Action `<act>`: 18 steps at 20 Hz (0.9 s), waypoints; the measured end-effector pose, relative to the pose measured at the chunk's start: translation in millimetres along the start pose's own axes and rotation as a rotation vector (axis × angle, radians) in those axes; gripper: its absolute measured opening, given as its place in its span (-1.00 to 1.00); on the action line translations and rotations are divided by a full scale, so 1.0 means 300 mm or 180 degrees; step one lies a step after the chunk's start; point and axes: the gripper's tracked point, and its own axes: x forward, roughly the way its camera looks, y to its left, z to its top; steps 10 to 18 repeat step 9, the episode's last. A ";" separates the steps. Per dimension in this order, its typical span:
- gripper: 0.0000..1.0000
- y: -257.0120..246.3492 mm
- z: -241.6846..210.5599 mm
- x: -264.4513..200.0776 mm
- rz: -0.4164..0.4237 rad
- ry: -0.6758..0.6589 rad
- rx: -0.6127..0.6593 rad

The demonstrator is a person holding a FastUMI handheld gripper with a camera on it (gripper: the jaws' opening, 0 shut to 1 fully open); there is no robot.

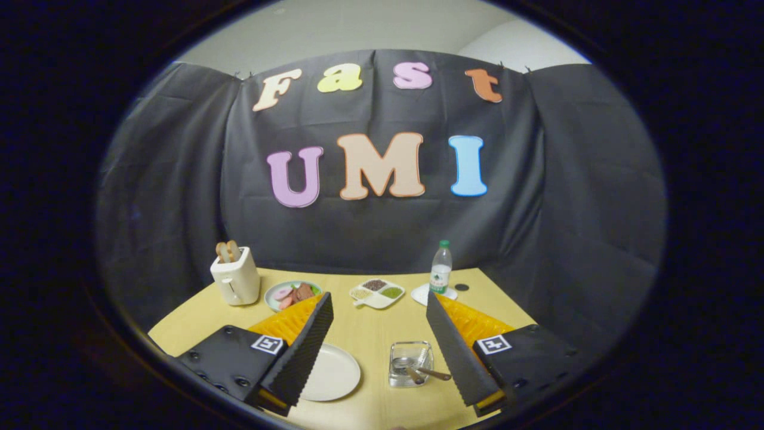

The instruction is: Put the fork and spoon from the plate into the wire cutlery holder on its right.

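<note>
Gripper [379, 304] wide open, nothing held, fingers spread well apart and raised above the table [370, 325]. Plate [334, 373] sits on the table just beside the left finger [304, 352], partly hidden under it; visible part of the plate is bare. Holder [410, 363] stands right of the plate, between the fingers, nearer the right finger [453, 352]. Spoon [403, 364] and fork [422, 358] are both in the holder, heads up and leaning, with a handle [434, 374] sticking out toward the right finger; can't tell which utensil the handle belongs to. Neither finger touches the holder or cutlery.

Beyond the fingers: toaster [236, 278] with bread [227, 251] in its slots at far left, a food plate [292, 294] just right of it, a divided dish [376, 292] in the middle, a bottle [440, 270] standing on a small saucer [425, 294] at right, a small dark disc [461, 287] beside the saucer. All well apart from the holder
</note>
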 end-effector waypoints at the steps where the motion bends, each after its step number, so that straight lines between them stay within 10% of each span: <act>1: 1.00 0.005 0.016 -0.007 -0.0014 -0.0083 -0.0016; 18: 1.00 0.049 0.051 -0.026 -0.0017 -0.0266 -0.0027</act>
